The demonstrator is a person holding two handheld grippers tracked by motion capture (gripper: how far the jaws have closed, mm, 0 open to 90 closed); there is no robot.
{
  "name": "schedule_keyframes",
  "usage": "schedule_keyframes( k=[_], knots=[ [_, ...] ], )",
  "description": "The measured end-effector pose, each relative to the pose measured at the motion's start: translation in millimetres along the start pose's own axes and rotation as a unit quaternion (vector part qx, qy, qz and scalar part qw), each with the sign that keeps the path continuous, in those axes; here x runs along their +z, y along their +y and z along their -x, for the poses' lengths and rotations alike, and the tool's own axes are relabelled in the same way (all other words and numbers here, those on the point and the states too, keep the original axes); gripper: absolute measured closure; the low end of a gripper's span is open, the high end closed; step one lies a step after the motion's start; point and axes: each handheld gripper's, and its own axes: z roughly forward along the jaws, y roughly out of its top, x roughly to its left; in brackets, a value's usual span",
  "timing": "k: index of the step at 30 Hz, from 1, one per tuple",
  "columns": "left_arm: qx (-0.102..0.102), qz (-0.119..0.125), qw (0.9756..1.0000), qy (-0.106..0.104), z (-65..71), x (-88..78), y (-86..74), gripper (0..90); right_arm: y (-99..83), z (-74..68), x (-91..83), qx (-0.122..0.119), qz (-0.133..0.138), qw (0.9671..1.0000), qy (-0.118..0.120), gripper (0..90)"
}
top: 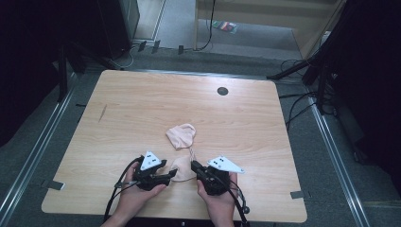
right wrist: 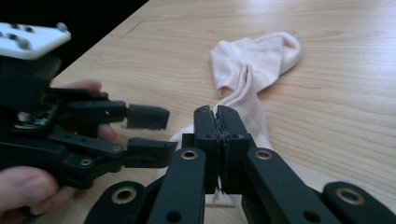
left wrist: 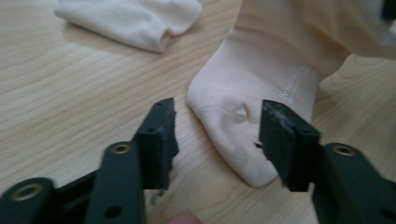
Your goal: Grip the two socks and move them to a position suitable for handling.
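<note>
Two sets of jaws are working at the near edge of the worktop (top: 118,94), toward six o'clock in the high view. The right gripper (right wrist: 217,123) is pinching its jaws fully together on the cuff end of the near sock (left wrist: 261,93); in the right gripper view the fabric is running out from between them toward twelve o'clock. The left gripper (left wrist: 217,135) is holding its jaws wide apart around the sock's rounded end, one jaw on each side, neither one touching the cloth that I can see.

I am judging the step in hand to be a second grasp, so that the sock can be lifted or stretched between both grippers. To do it well, I am wanting the left jaws pushed a little further over the end before closing, low enough to catch both layers without scraping the wood. The right side should be keeping its pinch steady meanwhile.

The other sock (top: 182,135) is lying bunched just beyond, toward twelve o'clock; whether the two are touching I cannot tell.
</note>
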Motion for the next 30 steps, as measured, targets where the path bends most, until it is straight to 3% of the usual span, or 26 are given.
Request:
schedule_keyframes(
  k=[2, 4, 8, 13, 15, 18, 20, 22, 23, 24, 25, 30],
  knots=[
    [0.003, -0.006, 1.0000, 0.000, 1.0, 4.1, 0.1, 56.7, 0.9, 4.2, -2.5, 0.005, 0.004, 1.0000, -0.001, 89.2],
    [0.007, -0.011, 0.9999, 0.003, 1.1, 5.6, -0.5, 70.1, 1.9, 9.2, -5.4, 0.011, 0.009, 0.9999, -0.007, 89.2],
    [-0.001, -0.012, 0.9994, -0.031, -6.1, 1.1, 0.9, 87.3, 1.6, 23.5, -11.4, 0.029, 0.013, 0.9993, -0.021, 89.3],
    [0.013, -0.009, 0.9992, -0.035, -19.9, -15.2, -0.6, 89.5, -2.5, 39.4, -19.2, 0.032, 0.005, 0.9984, -0.046, 89.8],
    [0.007, -0.015, 0.9992, -0.037, -36.9, -31.2, -6.8, 89.9, -6.1, 49.3, -23.8, 0.048, -0.006, 0.9972, -0.056, 90.0],
    [0.001, -0.014, 0.9991, -0.039, -48.3, -43.1, -10.7, 90.0, -6.6, 53.7, -24.5, 0.062, -0.013, 0.9969, -0.047, 90.0],
    [0.008, -0.015, 0.9995, -0.026, -55.3, -53.3, -13.4, 90.0, -7.8, 54.1, -21.8, 0.059, -0.030, 0.9968, -0.045, 90.0],
    [0.008, -0.016, 0.9995, -0.025, -56.9, -56.0, -16.0, 90.0, -10.8, 50.2, -16.8, 0.050, -0.046, 0.9966, -0.048, 90.0],
    [0.011, -0.021, 0.9984, -0.051, -54.9, -54.2, -18.5, 90.0, -14.1, 47.8, -12.9, 0.052, -0.056, 0.9959, -0.047, 90.0],
    [0.011, -0.021, 0.9984, -0.051, -54.9, -54.2, -18.5, 90.0, -14.1, 47.8, -12.9, 0.052, -0.056, 0.9959, -0.047, 90.0],
    [0.036, -0.021, 0.9977, -0.053, -47.8, -52.0, -21.2, 90.0, -17.0, 45.4, -8.5, 0.044, -0.062, 0.9962, -0.042, 90.0],
    [0.039, -0.022, 0.9971, -0.060, -41.0, -49.2, -22.0, 89.7, -16.8, 45.4, -6.3, 0.040, -0.069, 0.9963, -0.034, 90.0]
  ],
)
